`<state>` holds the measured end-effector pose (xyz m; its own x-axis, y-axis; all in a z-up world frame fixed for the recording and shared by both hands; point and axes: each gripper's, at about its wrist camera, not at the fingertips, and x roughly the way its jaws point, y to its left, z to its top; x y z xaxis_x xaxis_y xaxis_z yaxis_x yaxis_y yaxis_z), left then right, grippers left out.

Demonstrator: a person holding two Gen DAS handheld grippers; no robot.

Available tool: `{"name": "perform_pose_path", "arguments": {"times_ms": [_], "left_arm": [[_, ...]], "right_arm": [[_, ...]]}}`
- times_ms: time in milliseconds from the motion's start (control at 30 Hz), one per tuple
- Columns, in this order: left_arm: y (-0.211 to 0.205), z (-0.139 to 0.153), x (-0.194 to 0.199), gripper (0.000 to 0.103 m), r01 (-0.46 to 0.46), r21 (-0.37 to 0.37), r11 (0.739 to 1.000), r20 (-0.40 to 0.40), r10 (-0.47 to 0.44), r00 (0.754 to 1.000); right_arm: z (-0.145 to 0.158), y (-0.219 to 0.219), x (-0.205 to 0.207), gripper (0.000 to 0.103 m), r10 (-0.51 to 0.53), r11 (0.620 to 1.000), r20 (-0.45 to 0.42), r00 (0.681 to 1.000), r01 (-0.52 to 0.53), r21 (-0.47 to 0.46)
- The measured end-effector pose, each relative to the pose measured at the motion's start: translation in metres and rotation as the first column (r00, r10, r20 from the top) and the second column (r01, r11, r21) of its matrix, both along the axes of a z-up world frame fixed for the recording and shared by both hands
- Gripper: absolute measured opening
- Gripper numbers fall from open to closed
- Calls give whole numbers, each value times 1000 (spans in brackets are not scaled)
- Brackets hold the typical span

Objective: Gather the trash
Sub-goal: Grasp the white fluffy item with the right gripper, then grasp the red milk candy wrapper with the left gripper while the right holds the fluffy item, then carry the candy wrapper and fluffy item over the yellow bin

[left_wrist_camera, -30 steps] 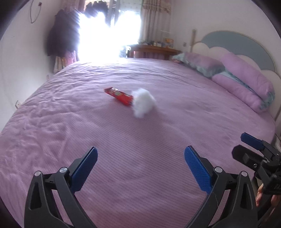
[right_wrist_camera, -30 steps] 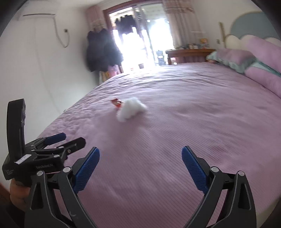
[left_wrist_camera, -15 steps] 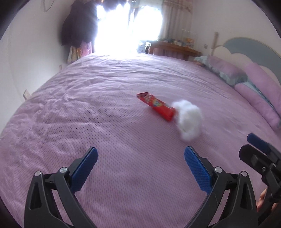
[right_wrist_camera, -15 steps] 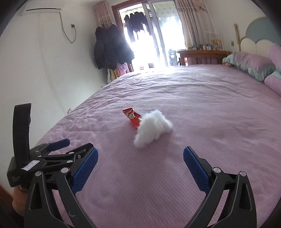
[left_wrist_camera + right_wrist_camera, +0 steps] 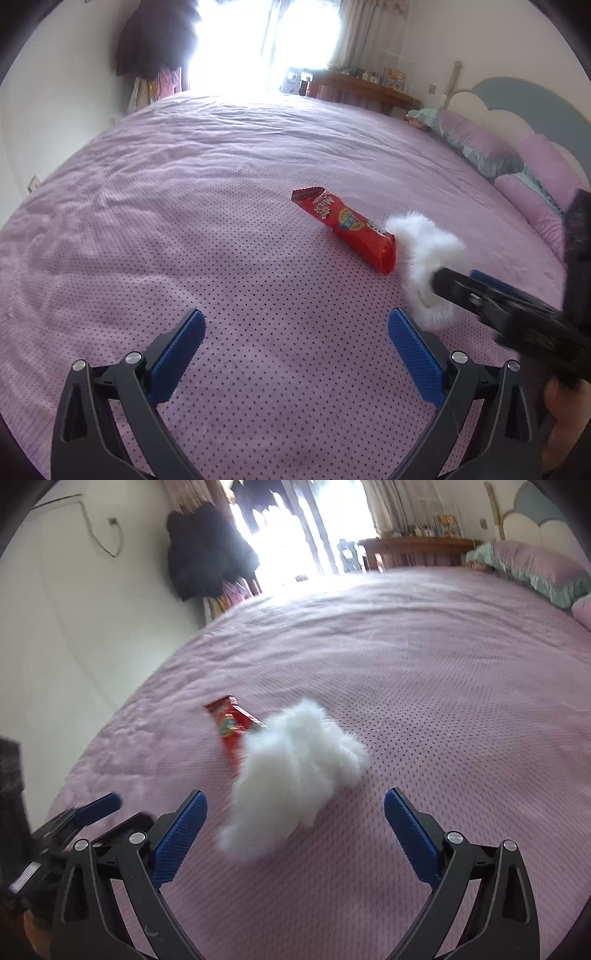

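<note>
A red snack wrapper [image 5: 345,229] lies flat on the purple bedspread [image 5: 184,221], with a white fluffy wad [image 5: 424,258] touching its near right end. In the right wrist view the wad [image 5: 295,764] lies just beyond my fingers and hides part of the wrapper [image 5: 231,723]. My left gripper [image 5: 295,343] is open and empty, short of the wrapper. My right gripper [image 5: 295,827] is open and empty, with the wad just ahead of its jaws. The right gripper's fingers [image 5: 491,299] show at the wad's right side in the left wrist view.
Purple pillows [image 5: 532,181] and a scalloped headboard [image 5: 517,107] are at the right. A wooden desk [image 5: 362,90] stands by the bright window. Dark clothes [image 5: 207,565] hang on the left wall. The left gripper [image 5: 85,816] shows at the lower left of the right wrist view.
Both grippers have moved forward over the bed toward the wrapper and the wad, which now look much larger and closer. The right gripper has come up to the wad. Both stay open.
</note>
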<state>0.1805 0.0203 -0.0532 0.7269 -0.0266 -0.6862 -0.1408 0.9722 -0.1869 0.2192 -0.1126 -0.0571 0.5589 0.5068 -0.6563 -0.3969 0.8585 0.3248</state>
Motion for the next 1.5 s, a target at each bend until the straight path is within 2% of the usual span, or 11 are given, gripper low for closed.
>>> {"name": "perform_pose_path", "arguments": {"times_ms": [133,167,233,300,600,767,1000,1067,1200,1300,1500], "left_arm": [[0,0,6,99,3,4,1000,-7,-3,1000],[-2,0,8,99,6,4,1000,-9,-6,1000],[-5,1,11,99,6,9,1000,-9,-6,1000],[-10,4,16,99,7,10,1000,-6,-7,1000],[-37,5,58,99,-29,-17,999,-33,28,999],[-34,-5,89,99,-126,-98,987,-67,120,990],[-32,-12,114,98,-180,-105,978,-93,171,981],[-30,-14,119,91,-191,-102,976,-95,181,979],[-19,-18,123,56,-223,-101,970,-110,212,971],[-14,-17,117,37,-177,-142,974,-98,164,982],[-16,-15,90,27,-30,-125,992,-61,22,998]], "right_arm": [[-9,6,19,87,9,1000,-56,998,-9,-10],[-9,4,22,80,10,1000,-57,998,-10,2],[-9,-1,24,41,32,999,-70,997,-29,44],[-8,-9,22,33,34,998,-64,997,-30,59],[17,-51,5,31,51,994,45,998,-55,91],[22,-62,6,32,71,991,59,996,-78,112],[17,-71,12,32,95,987,47,994,-101,129],[17,-74,13,32,100,985,46,994,-105,136],[14,-78,19,32,110,981,23,994,-112,161],[9,-79,25,32,121,976,-8,993,-117,183],[3,-81,21,32,140,968,-40,989,-129,217]]}}
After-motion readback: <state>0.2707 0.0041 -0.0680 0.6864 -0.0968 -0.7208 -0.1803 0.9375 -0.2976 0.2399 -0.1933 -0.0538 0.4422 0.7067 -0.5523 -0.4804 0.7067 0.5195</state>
